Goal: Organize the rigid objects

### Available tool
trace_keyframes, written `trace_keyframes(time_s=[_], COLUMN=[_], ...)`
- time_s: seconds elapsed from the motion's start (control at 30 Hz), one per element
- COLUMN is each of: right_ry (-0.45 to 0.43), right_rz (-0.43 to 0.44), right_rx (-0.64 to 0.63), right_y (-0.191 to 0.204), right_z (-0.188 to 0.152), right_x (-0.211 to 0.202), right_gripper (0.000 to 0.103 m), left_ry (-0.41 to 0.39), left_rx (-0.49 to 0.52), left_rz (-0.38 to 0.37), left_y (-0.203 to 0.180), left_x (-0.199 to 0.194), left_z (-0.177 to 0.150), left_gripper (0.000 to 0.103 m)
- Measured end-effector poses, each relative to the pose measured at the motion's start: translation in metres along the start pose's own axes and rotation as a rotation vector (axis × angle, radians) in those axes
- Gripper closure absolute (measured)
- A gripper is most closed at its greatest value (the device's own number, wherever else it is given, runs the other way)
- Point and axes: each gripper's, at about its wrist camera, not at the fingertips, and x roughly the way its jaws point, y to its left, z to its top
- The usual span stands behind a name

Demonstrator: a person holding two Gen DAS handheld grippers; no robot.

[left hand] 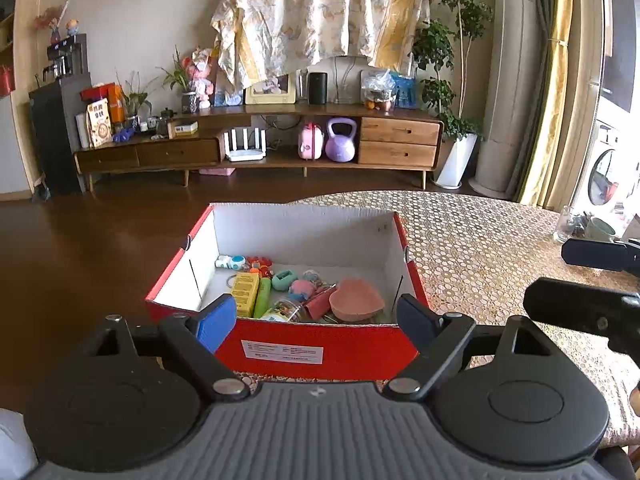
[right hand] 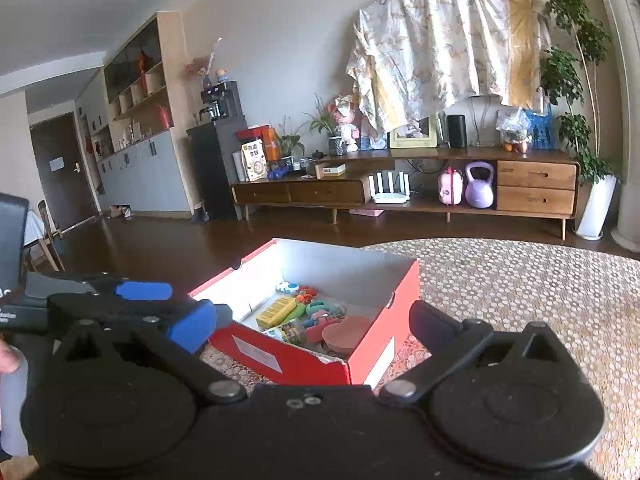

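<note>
Living-room furniture fills the background: a long wooden sideboard (left hand: 260, 148) against the far wall, with a patterned cloth (left hand: 320, 20) draped above it and a purple kettlebell (left hand: 340, 140) on its lower shelf. Nearer, a table under a honeycomb-patterned cover (left hand: 480, 248) carries a red cardboard box (left hand: 320, 344) with white inner walls, standing at the table's edge. Inside the box lie small rigid things: a pink heart-shaped dish (left hand: 356, 298) toward the box's right wall, a yellow carton (left hand: 245, 294) and a green tube (left hand: 262, 298) side by side toward its left, and a teal piece (left hand: 284, 280) behind them. The left gripper (left hand: 320, 316) sits at the box's near wall, jaws spread wide and empty. The right gripper (right hand: 316, 326), at the box's near corner, is likewise spread wide with nothing between its fingers.
</note>
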Motion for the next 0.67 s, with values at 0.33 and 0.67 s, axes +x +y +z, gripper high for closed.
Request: trace_keyframes(time_s=[0.33, 0.67], right_ry=[0.007, 0.014], right_rz=[-0.022, -0.044], right_rx=[0.034, 0.053], right_y=[-0.004, -0.009], right_z=[-0.003, -0.011], right_x=[0.003, 0.006], right_gripper=[0.000, 0.000], left_ry=[-0.006, 0.007], left_rx=[0.014, 0.003], left_rz=[0.027, 0.041], left_y=[-0.003, -0.005], left_x=[-0.004, -0.002], left_z=[-0.004, -0.003], left_gripper=[0.015, 0.015])
